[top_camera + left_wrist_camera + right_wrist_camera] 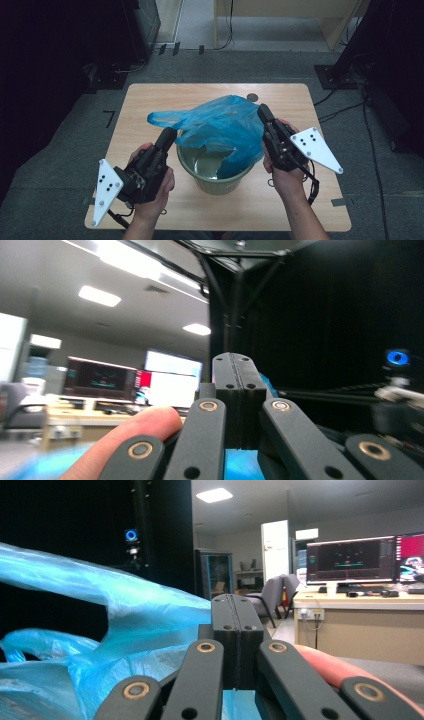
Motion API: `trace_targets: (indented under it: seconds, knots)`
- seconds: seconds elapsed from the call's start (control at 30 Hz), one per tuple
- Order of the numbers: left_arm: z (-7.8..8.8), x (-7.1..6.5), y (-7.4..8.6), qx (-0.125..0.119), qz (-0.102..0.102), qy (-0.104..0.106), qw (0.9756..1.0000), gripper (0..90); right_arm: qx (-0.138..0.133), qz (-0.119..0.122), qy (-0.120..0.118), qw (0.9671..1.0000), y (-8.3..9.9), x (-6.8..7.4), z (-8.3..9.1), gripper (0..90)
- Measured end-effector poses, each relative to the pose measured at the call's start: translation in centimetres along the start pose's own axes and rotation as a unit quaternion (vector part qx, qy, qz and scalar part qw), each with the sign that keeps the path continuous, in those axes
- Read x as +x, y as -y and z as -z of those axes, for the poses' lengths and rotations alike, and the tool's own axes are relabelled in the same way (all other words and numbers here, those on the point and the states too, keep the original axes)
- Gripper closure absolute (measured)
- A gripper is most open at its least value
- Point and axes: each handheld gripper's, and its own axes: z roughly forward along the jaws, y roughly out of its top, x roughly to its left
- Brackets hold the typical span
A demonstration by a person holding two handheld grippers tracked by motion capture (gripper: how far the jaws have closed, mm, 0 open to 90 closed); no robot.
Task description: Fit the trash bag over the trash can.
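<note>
Your blue plastic bag (pixel 220 125) drapes over the green bucket (pixel 215 175) at the table's (pixel 150 100) centre, pinched at both sides.

The bag hides the bucket's far rim and most of its mouth; only the near wall and a pale patch of the inside show. One bag handle trails off toward ten o'clock. Your left gripper (pixel 167 136) meets the bag at the bucket's nine o'clock, your right gripper (pixel 262 112) at two o'clock. In each gripper view the jaws stand pressed together with blue film showing just beside them, so each seems to nip the plastic, though the pinched edge itself is hidden. A small dark round thing (pixel 252 97) at twelve o'clock is too small to make out.
</note>
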Motion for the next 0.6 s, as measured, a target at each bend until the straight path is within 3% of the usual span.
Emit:
trace_targets:
  seconds: [0.1, 0.2, 0.27, 0.4, 0.53, 0.6]
  knots:
    - [0.5, -0.1, 0.5, 0.011, -0.004, 0.035, 0.9993, 84.7, -0.010, 0.002, -0.003, 0.9999, 0.1, -0.2, 0.3, 90.0]
    - [1.1, 0.4, 1.1, 0.017, -0.012, 0.045, 0.9988, 74.4, -0.019, 0.003, -0.005, 0.9998, 0.2, -0.4, 0.8, 90.0]
    - [1.5, 1.0, 1.6, 0.021, -0.015, 0.033, 0.9991, 67.1, -0.024, 0.005, -0.002, 0.9997, 0.2, -0.6, 1.1, 90.0]
    - [2.2, 2.3, 2.5, 0.026, -0.002, 0.008, 0.9996, 58.9, -0.031, 0.000, -0.002, 0.9995, 0.1, -1.4, 1.8, 90.0]
    - [2.4, 3.7, 3.3, 0.042, 0.015, -0.021, 0.9988, 58.1, -0.042, -0.010, -0.006, 0.9990, -0.1, -2.2, 2.5, 90.0]
    - [1.9, 4.4, 3.8, 0.060, 0.030, -0.036, 0.9971, 58.1, -0.046, -0.012, -0.008, 0.9988, -0.2, -2.5, 2.9, 90.0]
